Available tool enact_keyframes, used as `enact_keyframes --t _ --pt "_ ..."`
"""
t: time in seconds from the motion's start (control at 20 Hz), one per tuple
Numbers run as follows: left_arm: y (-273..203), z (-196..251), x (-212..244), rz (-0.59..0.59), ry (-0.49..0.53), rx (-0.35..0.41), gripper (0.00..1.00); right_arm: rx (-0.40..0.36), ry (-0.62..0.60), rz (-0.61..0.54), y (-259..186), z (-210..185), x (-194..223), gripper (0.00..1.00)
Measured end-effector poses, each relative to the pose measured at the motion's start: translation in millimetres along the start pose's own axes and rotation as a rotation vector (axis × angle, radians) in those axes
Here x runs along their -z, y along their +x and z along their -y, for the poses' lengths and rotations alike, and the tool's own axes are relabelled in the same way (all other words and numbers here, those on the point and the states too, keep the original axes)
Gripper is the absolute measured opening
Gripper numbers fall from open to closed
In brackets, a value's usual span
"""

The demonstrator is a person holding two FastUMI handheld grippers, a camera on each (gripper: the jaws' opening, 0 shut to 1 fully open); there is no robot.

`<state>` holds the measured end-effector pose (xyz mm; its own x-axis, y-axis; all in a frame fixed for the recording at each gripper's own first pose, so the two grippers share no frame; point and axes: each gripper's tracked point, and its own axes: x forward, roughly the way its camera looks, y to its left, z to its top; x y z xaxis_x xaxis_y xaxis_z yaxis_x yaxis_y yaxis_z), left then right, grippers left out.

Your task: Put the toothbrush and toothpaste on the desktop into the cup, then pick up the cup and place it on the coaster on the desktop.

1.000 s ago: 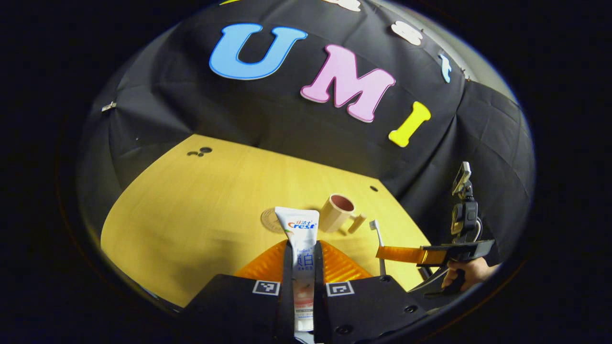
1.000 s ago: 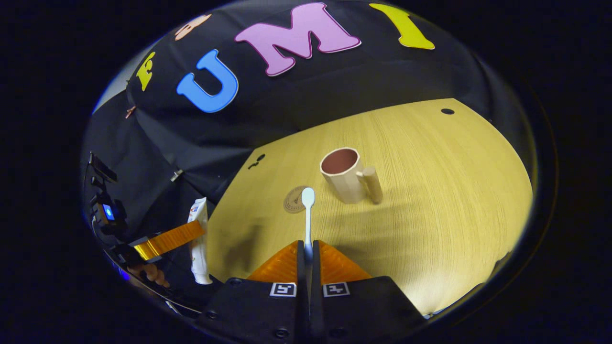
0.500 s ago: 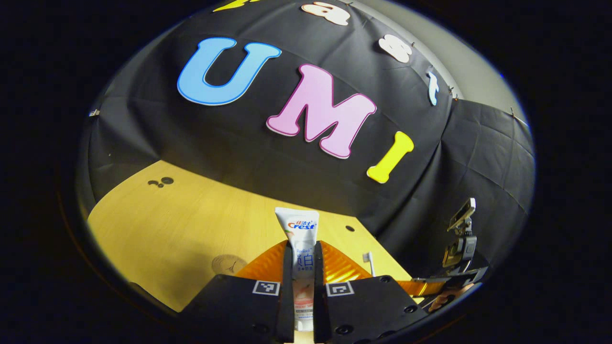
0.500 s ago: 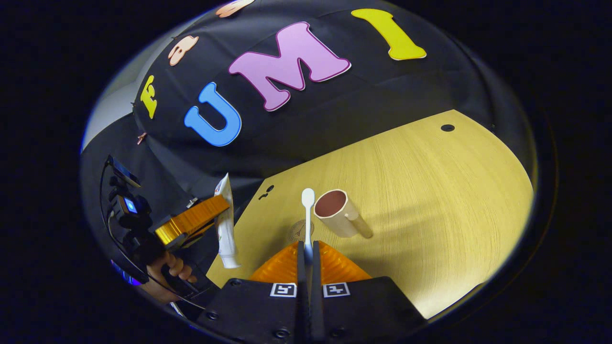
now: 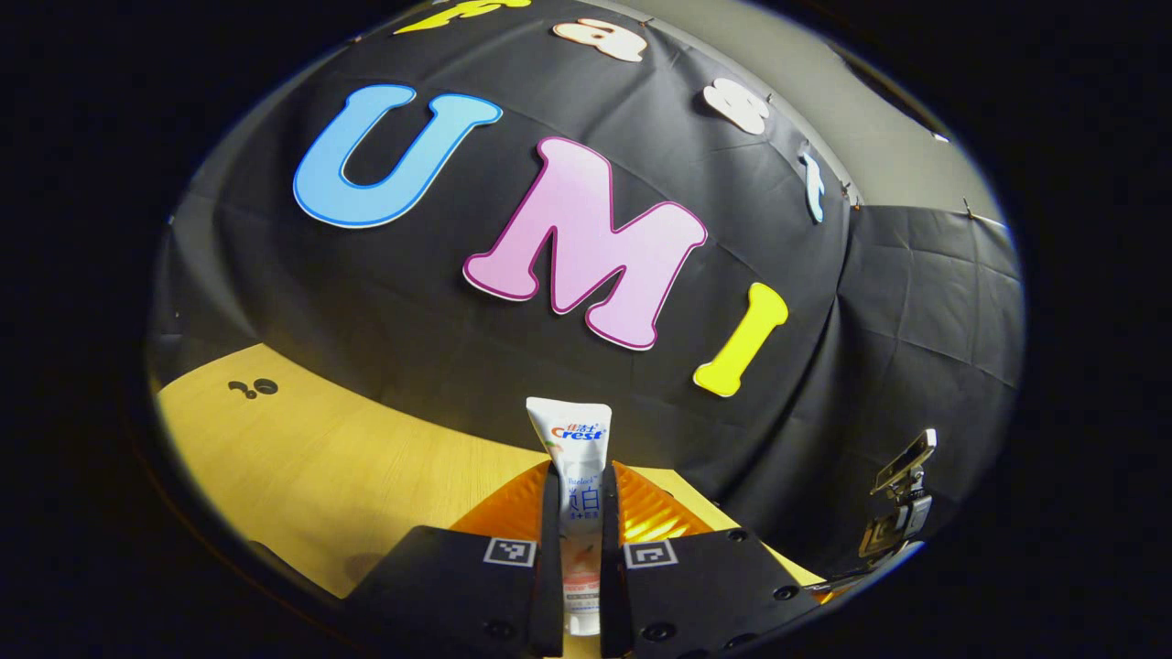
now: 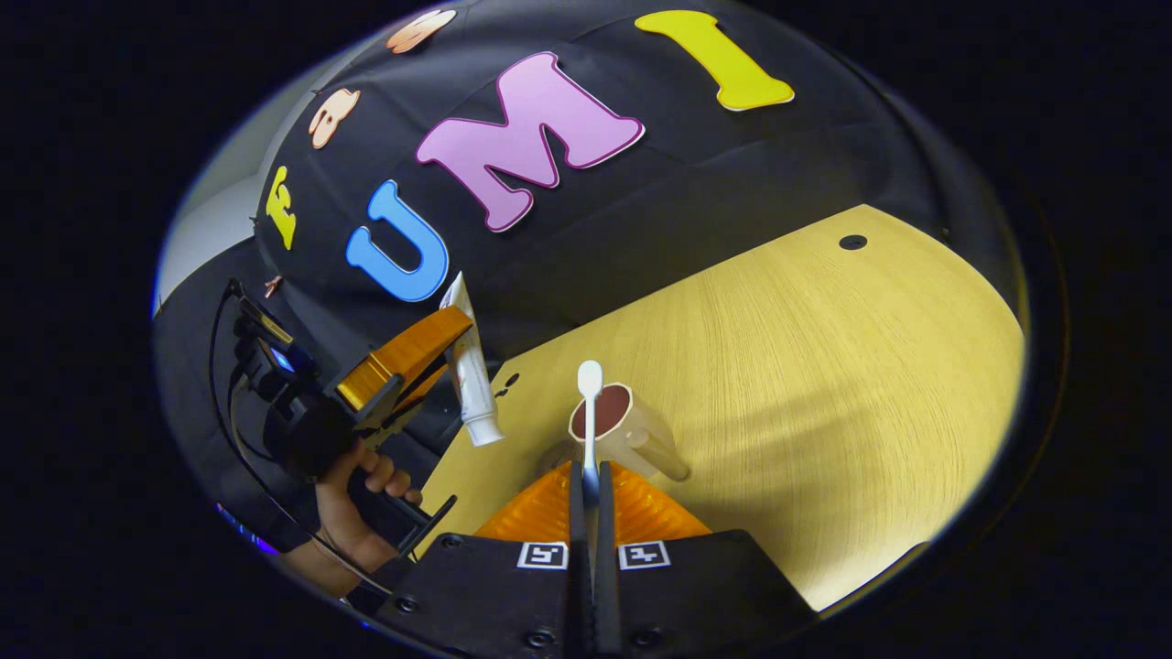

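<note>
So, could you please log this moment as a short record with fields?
left gripper: shut on the toothpaste, held up off the table, cap end down
right gripper: shut on the toothbrush, head pointing forward near the cup
cup: upright on the table, nothing visible inside
coaster: not clearly visible

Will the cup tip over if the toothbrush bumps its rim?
Maybe. The cup looks light, taller than wide, and stands free on the desk, so a push near its rim could tip it. Its side handle may stop it rolling far. The toothbrush looks slim and light.
</note>
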<state>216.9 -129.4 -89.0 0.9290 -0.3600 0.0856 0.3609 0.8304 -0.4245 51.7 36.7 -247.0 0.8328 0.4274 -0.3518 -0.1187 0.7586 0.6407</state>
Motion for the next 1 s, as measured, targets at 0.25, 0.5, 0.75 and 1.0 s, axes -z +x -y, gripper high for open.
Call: enact_keyframes --t 0.25,0.5,0.75,1.0 --pt "31 -9 18 0.071 0.008 0.002 0.2 -0.02 0.016 0.017 14 20 7 0.05" --pt "51 -19 33 0.117 0.029 -0.01 0.2 -0.017 0.022 0.023 18 38 18 0.05" --pt "63 -25 59 0.102 0.044 -0.023 0.2 -0.024 0.029 0.025 19 43 21 0.05" --pt "62 -27 85 0.062 0.048 -0.031 0.2 -0.021 0.043 0.037 21 45 22 0.05"
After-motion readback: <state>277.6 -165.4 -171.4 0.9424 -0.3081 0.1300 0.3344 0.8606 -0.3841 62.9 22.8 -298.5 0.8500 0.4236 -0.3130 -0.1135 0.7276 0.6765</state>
